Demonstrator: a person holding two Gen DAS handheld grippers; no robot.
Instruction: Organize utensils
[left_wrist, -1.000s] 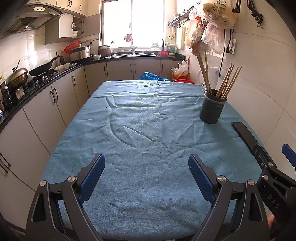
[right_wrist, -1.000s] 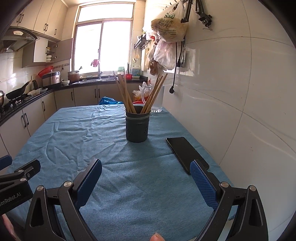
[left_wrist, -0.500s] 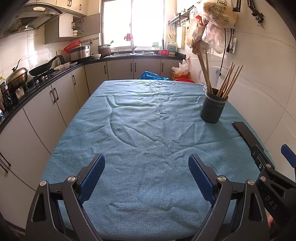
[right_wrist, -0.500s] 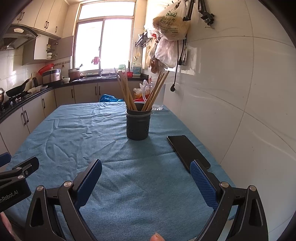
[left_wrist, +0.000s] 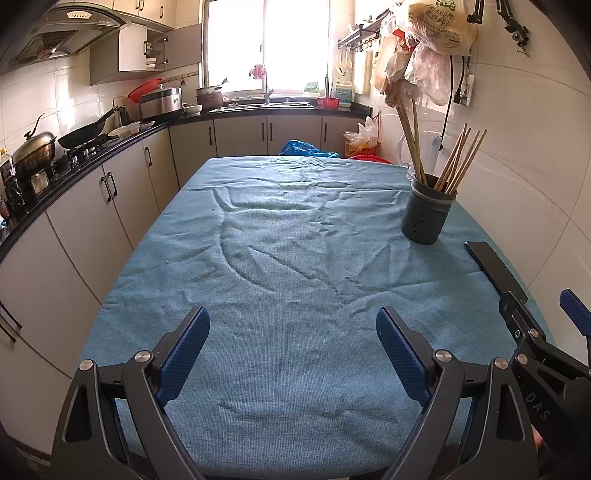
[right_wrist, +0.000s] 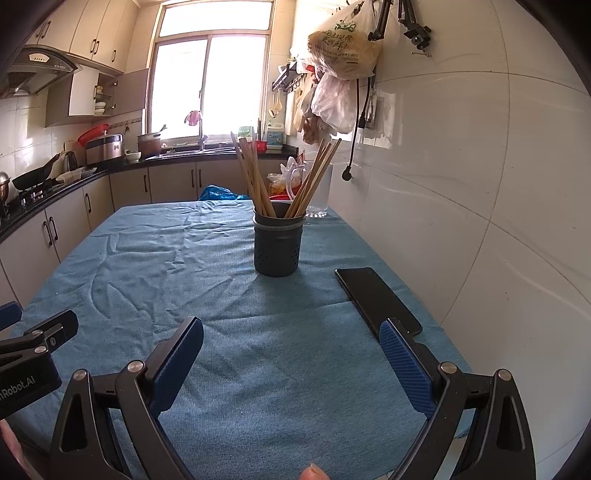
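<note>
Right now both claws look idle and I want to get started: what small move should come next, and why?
Probably ease the right claw forward toward the holder. Both claws are open and empty, the chopsticks stand splayed in it, and it sits straight ahead, nearer than to the left claw.

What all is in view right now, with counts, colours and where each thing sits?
Utensil holder: one, dark grey, upright on the cloth near the wall.
Chopsticks: several, exact count unclear, wooden, standing in the holder.
Phone: one, black, flat on the cloth beside the wall.
Tablecloth: one, blue, wrinkled, covering the table.
Clear jug: one, behind the holder.
Left gripper: open, blue pads, holding nothing.
Right gripper: open, blue pads, holding nothing.
</note>
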